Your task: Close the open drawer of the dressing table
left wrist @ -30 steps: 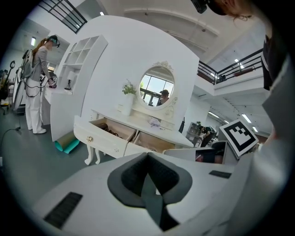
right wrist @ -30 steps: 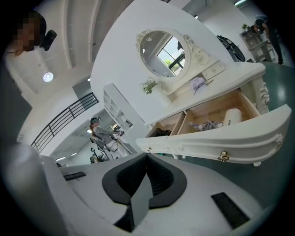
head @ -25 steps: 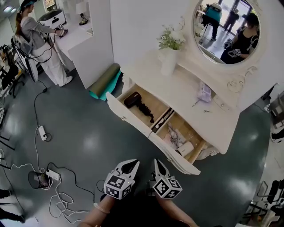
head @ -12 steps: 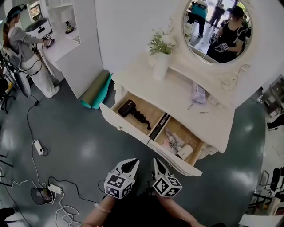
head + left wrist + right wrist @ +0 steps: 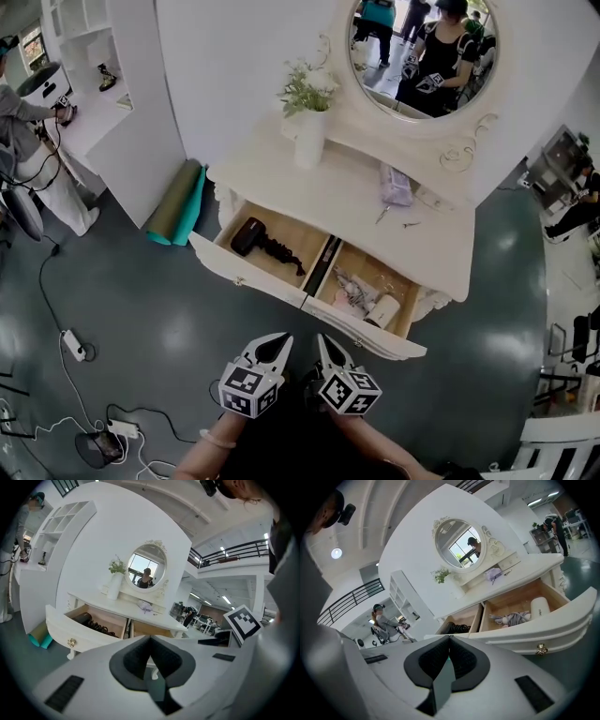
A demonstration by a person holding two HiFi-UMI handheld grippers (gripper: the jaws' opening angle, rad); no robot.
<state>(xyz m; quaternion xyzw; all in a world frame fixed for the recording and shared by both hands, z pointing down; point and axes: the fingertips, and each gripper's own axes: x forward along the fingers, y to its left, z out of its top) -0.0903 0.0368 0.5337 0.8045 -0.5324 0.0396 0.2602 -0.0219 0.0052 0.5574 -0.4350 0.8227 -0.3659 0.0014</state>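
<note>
No legible text, apparently.

White dressing table [image 5: 356, 202], pale wood inside the open drawers [image 5: 302, 240]. Black hair dryer [image 5: 247, 234] in the frame-left one, white bottle [image 5: 384, 310] in the frame-right one. Lilac pouch [image 5: 394, 184] on the top. White vase [image 5: 308, 141], green-and-white flowers [image 5: 306, 87]. Olive and teal rolled mats [image 5: 176, 202] mid-left. Glossy dark grey-green floor [image 5: 141, 309]. White left gripper [image 5: 279, 339] and right gripper [image 5: 323, 340], black pads, cubes with black-and-white square markers.
</note>
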